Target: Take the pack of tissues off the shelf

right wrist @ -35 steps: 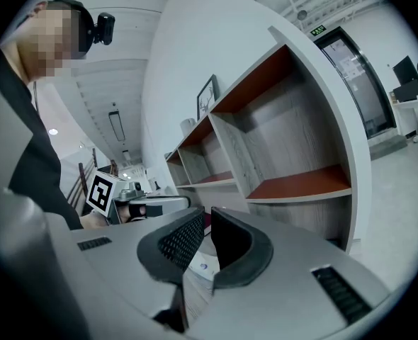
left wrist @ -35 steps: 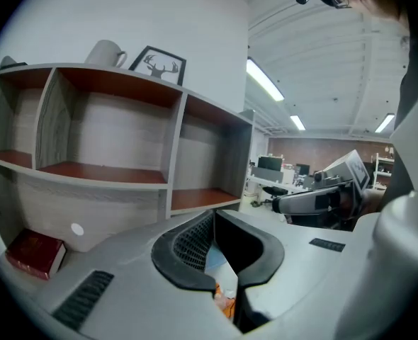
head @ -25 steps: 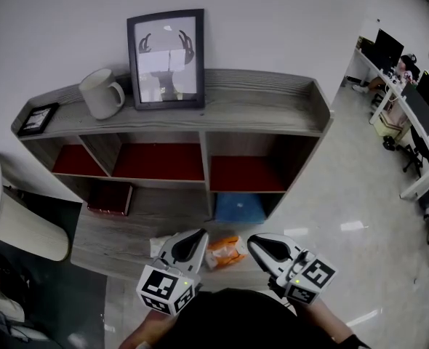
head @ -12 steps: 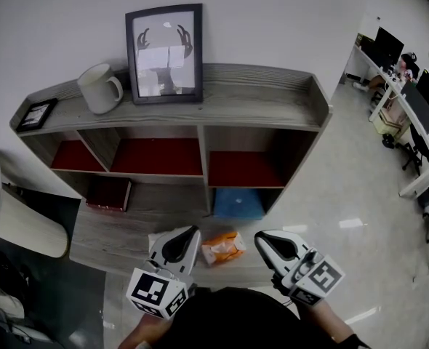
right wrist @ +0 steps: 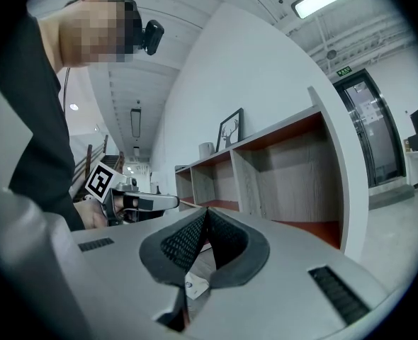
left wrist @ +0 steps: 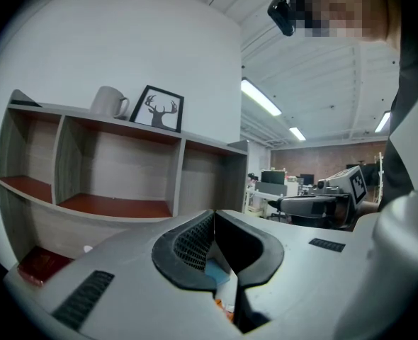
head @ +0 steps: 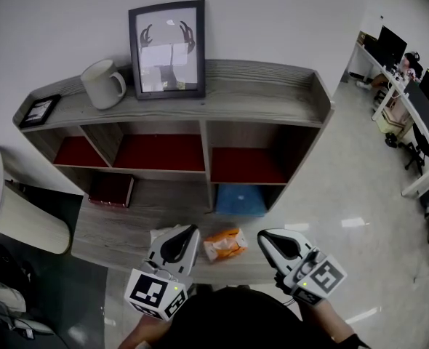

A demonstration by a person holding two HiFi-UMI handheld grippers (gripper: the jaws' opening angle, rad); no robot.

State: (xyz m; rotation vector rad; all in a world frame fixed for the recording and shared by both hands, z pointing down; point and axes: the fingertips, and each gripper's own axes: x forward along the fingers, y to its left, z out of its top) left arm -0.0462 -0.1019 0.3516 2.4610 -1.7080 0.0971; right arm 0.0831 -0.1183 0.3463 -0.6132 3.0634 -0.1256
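The orange pack of tissues (head: 225, 244) lies on the shelf unit's low front ledge (head: 120, 231), in the gap between my two grippers. My left gripper (head: 187, 230) hovers just left of it, jaws shut on nothing. My right gripper (head: 265, 235) hangs to the pack's right, also shut and empty. In the left gripper view the jaws (left wrist: 213, 213) meet tip to tip, and a sliver of the orange pack (left wrist: 224, 307) shows below them. The right gripper view shows its jaws (right wrist: 206, 210) pressed together, pointing along the shelf front.
A white packet (head: 158, 235) lies beside the left gripper. A blue box (head: 238, 201) fills the lower right compartment and a dark red book (head: 111, 190) lies lower left. A mug (head: 102, 83), a deer picture (head: 167, 48) and a small frame (head: 38, 110) stand on top.
Both grippers have drawn back a little toward me and apart from the orange pack. The pack lies where it was.
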